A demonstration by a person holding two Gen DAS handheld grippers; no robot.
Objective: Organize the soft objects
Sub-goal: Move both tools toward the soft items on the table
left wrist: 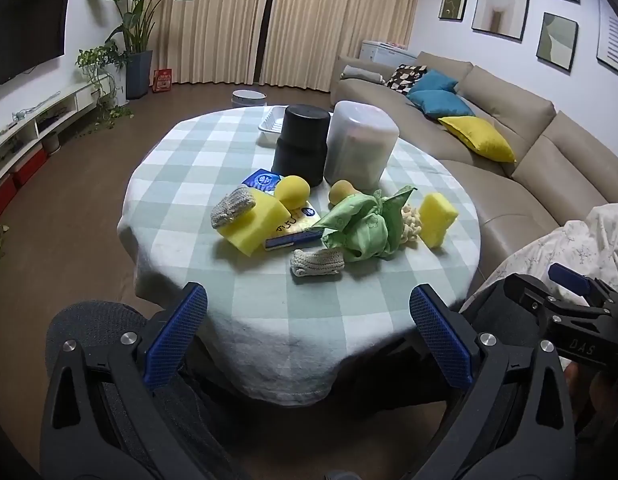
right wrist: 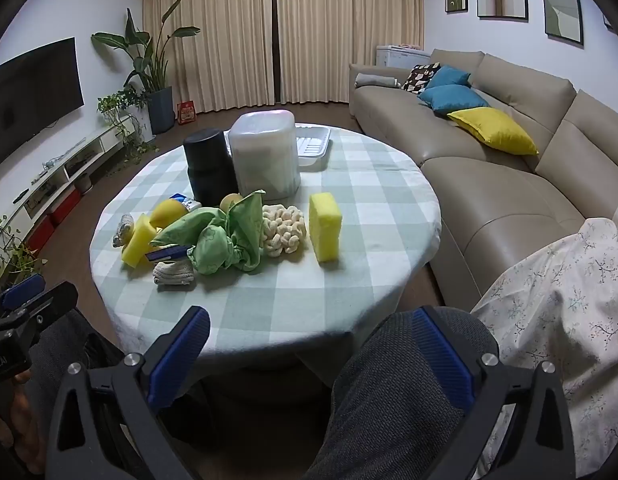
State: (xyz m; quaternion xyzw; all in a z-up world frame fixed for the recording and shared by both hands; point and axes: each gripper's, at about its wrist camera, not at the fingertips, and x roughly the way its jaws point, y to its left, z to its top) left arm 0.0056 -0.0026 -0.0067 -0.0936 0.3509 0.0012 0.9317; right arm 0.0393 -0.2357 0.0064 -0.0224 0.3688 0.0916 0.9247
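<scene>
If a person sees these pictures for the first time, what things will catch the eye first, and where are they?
The eye goes first to the pile of soft things in the middle of the checked table: a crumpled green cloth with a yellow sponge standing on edge apart to its right. Behind the pile stand a black canister and a grey translucent container. Both grippers, left and right, are open before the near edge.
</scene>
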